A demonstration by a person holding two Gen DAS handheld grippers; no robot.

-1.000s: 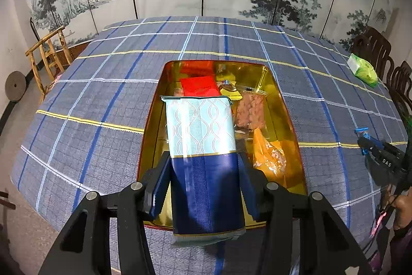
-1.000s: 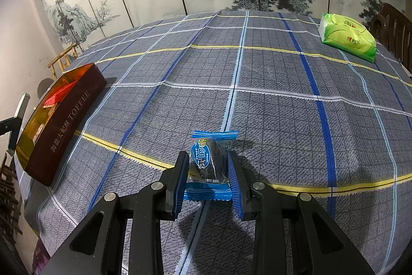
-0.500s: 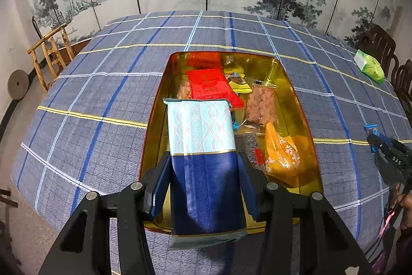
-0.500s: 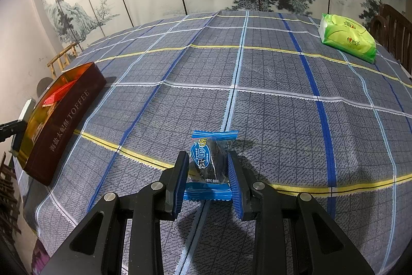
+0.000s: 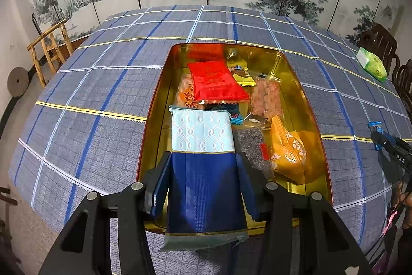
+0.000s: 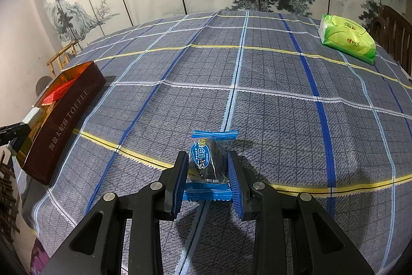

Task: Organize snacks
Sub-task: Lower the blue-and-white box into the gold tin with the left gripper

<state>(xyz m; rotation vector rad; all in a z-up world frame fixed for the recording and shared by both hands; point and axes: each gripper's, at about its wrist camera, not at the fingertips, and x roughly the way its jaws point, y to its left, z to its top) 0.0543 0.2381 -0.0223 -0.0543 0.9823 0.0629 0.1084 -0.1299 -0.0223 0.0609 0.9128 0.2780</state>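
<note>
**A:** What is the left hand-held gripper doing?

**B:** It is clamped on a long snack pack, dark blue at the near end and pale blue with a wavy pattern at the far end. Both blue pads press its dark blue sides. The pack hangs over the near end of the open toffee tin, its pale end pointing into the tin.

**A:** And what lies in the tin?

**B:** A red packet towards the far end, a clear bag of pinkish pieces to its right, an orange pouch by the right wall, and a dark speckled packet between the orange pouch and the held pack. The tin's inside is gold and mirrors them.

**A:** The right hand-held gripper?

**B:** Clenched on a small blue-edged candy wrapper with a dark sweet inside, held just above the checked cloth of the desk, near the desk's front edge. Whether the wrapper's lower end touches the cloth, I cannot tell.

**A:** Where is the tin from that side?

**B:** Near the desk's left edge, well apart from the candy; its brown wall reads TOFFEE. A green tissue pack lies by the far right edge.
</note>
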